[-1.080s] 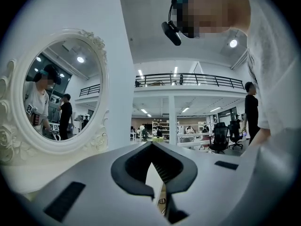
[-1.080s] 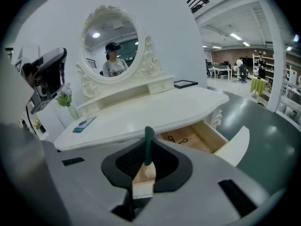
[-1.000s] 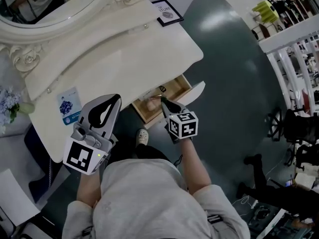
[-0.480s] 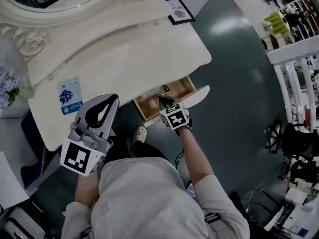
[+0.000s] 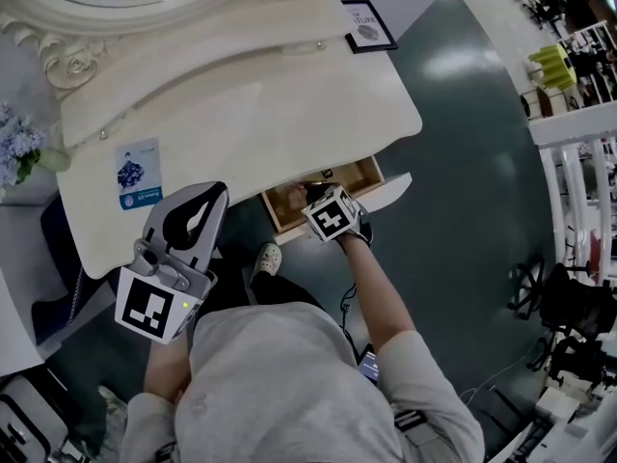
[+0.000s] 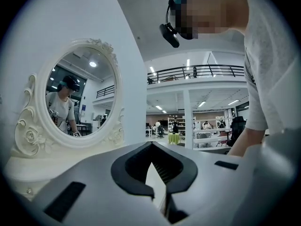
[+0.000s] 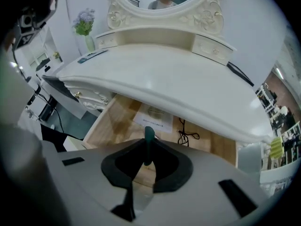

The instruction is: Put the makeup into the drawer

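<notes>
A slim dark teal makeup stick (image 7: pixel 149 136) stands upright between the jaws of my right gripper (image 7: pixel 149 144), which is shut on it. That gripper (image 5: pixel 312 195) points steeply down over the open wooden drawer (image 5: pixel 359 174) under the white dressing table (image 5: pixel 241 123). In the right gripper view the drawer floor (image 7: pixel 115 121) lies just beyond the stick. My left gripper (image 5: pixel 223 189) hangs at the table's front edge, left of the drawer, with its tips together and nothing in it. In its own view the left gripper (image 6: pixel 151 146) faces the oval mirror (image 6: pixel 80 98).
A paper card (image 7: pixel 155 118) and a black cable (image 7: pixel 188 136) lie inside the drawer. On the tabletop are a blue card (image 5: pixel 138 174) and a small framed picture (image 5: pixel 368 25); flowers (image 5: pixel 14 148) stand at the left. The person's shoe (image 5: pixel 267 258) shows below the drawer.
My right gripper has sunk toward the drawer and tipped further down, its marker cube now facing up. The left gripper has stayed about where it was.
</notes>
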`<state>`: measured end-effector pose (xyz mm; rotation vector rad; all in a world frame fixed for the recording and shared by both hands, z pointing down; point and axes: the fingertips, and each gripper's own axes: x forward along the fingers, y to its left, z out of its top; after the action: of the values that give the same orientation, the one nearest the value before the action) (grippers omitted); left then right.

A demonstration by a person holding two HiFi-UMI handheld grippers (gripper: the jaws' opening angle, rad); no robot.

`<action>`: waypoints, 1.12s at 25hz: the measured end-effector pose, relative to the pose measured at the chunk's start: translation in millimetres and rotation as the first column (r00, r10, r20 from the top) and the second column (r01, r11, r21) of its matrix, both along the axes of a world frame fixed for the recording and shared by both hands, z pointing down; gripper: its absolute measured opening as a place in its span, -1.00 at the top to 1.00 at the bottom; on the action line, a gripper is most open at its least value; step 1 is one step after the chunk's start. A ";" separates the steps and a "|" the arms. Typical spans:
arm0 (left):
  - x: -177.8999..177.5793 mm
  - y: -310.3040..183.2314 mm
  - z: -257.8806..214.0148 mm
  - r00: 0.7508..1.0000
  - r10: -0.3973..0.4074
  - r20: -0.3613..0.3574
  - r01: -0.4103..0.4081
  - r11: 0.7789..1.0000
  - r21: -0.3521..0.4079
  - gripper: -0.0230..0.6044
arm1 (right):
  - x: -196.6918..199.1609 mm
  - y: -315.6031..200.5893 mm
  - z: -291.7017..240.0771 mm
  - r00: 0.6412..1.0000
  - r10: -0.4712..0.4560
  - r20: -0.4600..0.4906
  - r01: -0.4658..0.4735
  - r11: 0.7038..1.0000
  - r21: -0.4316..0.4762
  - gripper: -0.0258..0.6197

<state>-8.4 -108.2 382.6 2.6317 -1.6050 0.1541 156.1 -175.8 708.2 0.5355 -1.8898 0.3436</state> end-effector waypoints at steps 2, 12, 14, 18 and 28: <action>-0.1 0.2 1.1 1.000 -0.008 0.004 0.008 1.000 -0.002 0.89 | -6.6 -1.6 0.0 0.997 -0.074 -0.037 0.075 0.997 0.018 0.77; -5.3 -0.2 4.5 0.998 -0.053 0.020 0.054 0.998 -0.017 0.89 | -11.8 -7.8 31.9 0.904 -0.344 -0.255 0.363 0.931 0.030 0.77; -6.0 -0.2 6.5 0.998 -0.061 0.025 0.061 0.998 -0.023 0.89 | -10.0 -7.3 39.4 0.882 -0.377 -0.283 0.397 0.917 0.016 0.77; -6.4 1.0 8.7 0.997 -0.074 0.036 0.075 0.997 -0.031 0.89 | -5.9 -5.0 51.5 0.857 -0.412 -0.309 0.430 0.903 -0.013 0.76; -9.2 3.8 5.3 0.993 -0.107 0.054 0.109 0.993 -0.039 0.89 | -6.4 -0.4 56.9 0.838 -0.469 -0.277 0.462 0.882 -0.097 0.69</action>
<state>-17.6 -104.4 387.9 2.5232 -1.7355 0.2502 149.6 -176.2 765.1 0.0839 -1.6539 -0.0360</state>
